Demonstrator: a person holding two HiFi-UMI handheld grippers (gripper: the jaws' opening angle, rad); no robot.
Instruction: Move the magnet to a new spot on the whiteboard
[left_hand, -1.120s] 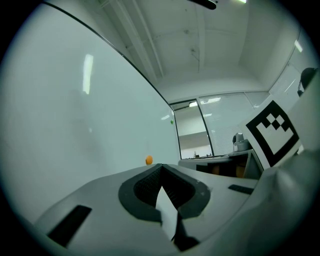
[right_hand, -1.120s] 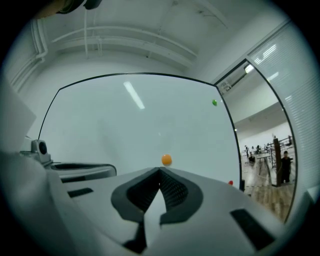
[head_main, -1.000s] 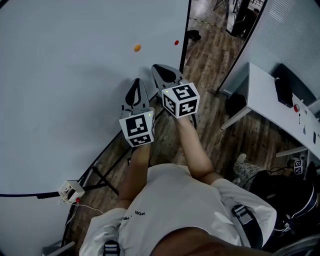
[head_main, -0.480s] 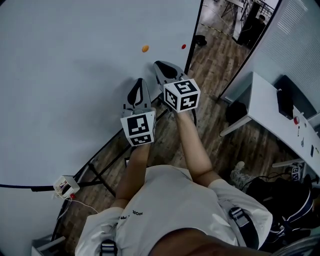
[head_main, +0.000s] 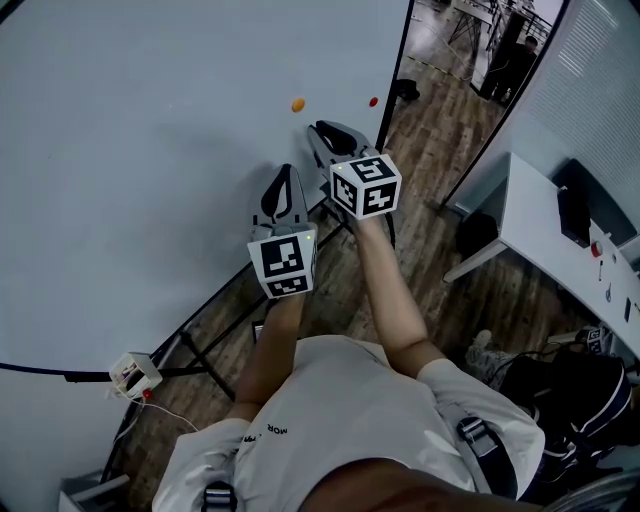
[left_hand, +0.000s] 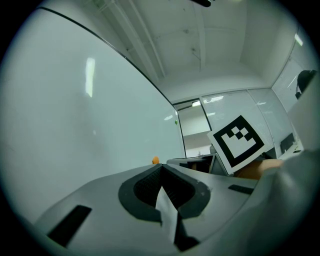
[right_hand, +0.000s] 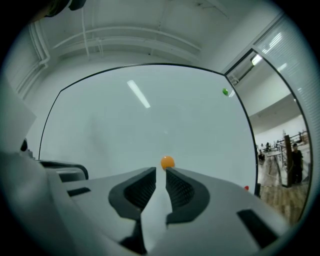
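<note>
Near magnet (right_hand: 167, 162), empty right gripper (right_hand: 160, 172) just opened slightly.

Grey left claw (head_main: 287, 170), grey right claw (head_main: 322, 128), black-and-white marker cubes (head_main: 366, 186), white T-shirt (head_main: 340, 420), dark straps (head_main: 490, 455)

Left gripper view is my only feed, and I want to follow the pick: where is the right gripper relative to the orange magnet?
Observer: The right gripper points straight at the orange magnet, which sits just beyond its fingertips, in line with the gap.
Operator: Is it gripping it?
Observer: No. Its fingers have just been opening; they stand slightly apart with nothing between them.
Operator: Any magnet besides the orange one?
Observer: Yes, in the head view a red magnet sits near the right edge of the whiteboard.
</note>
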